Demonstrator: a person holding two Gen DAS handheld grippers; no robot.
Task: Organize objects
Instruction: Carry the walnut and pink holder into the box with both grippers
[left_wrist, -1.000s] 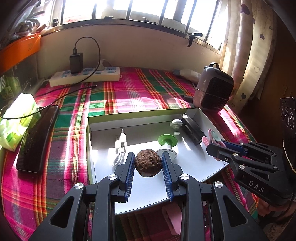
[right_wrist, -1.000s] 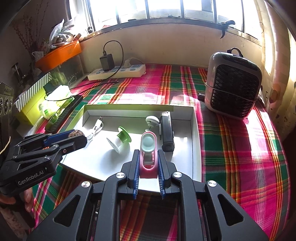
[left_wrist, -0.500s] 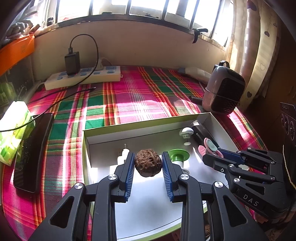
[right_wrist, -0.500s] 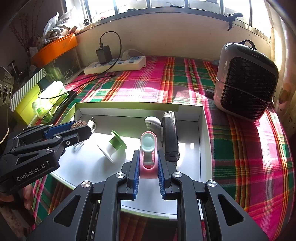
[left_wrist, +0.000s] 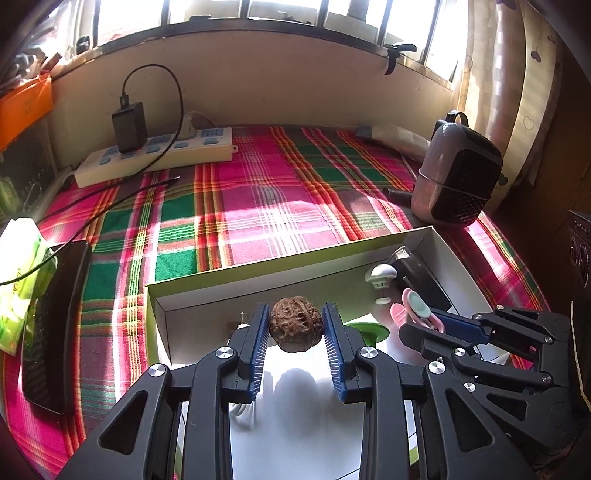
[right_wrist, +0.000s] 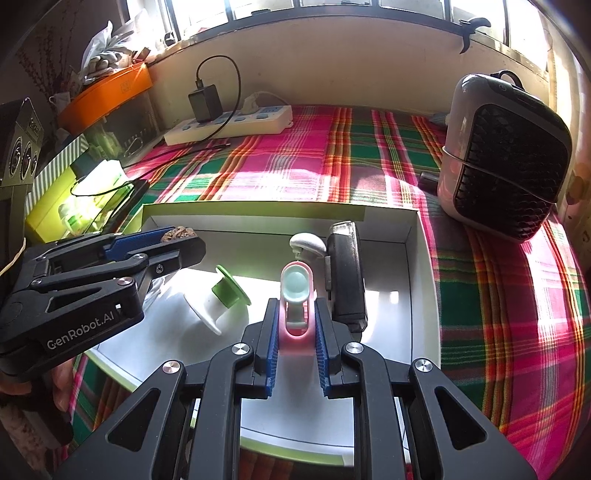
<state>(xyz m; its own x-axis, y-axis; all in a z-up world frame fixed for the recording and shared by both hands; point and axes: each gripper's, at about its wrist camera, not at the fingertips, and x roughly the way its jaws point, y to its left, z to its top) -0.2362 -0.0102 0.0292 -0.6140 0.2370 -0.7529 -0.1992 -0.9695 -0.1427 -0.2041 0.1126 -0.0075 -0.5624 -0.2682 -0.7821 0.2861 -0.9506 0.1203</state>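
The walnut (left_wrist: 294, 329) sits clamped between the blue pads of the left gripper (left_wrist: 295, 334), held clear above the floor of the white box (left_wrist: 436, 236), its shadow falling on the bare floor below, which suggests it is being carried to a free spot near the box's left wall. To its right, also over the box, the right gripper (right_wrist: 295, 328) is closed narrowly on the pink clip (right_wrist: 295, 295), gripped by its lower loop so that its pale round head points toward the far wall. Already lying in the box are a green-and-white spool (right_wrist: 221, 299), a small white cap (right_wrist: 307, 243) and a black device (right_wrist: 347, 280) along the right wall. The right wrist view shows the spool whole and part of a hand (right_wrist: 61, 380) beneath the left gripper; the left wrist view alone shows a white cable (left_wrist: 242, 410) on the box floor under its fingers, and a phone (left_wrist: 55, 325) lying on the plaid cloth (left_wrist: 258, 206) left of the box.
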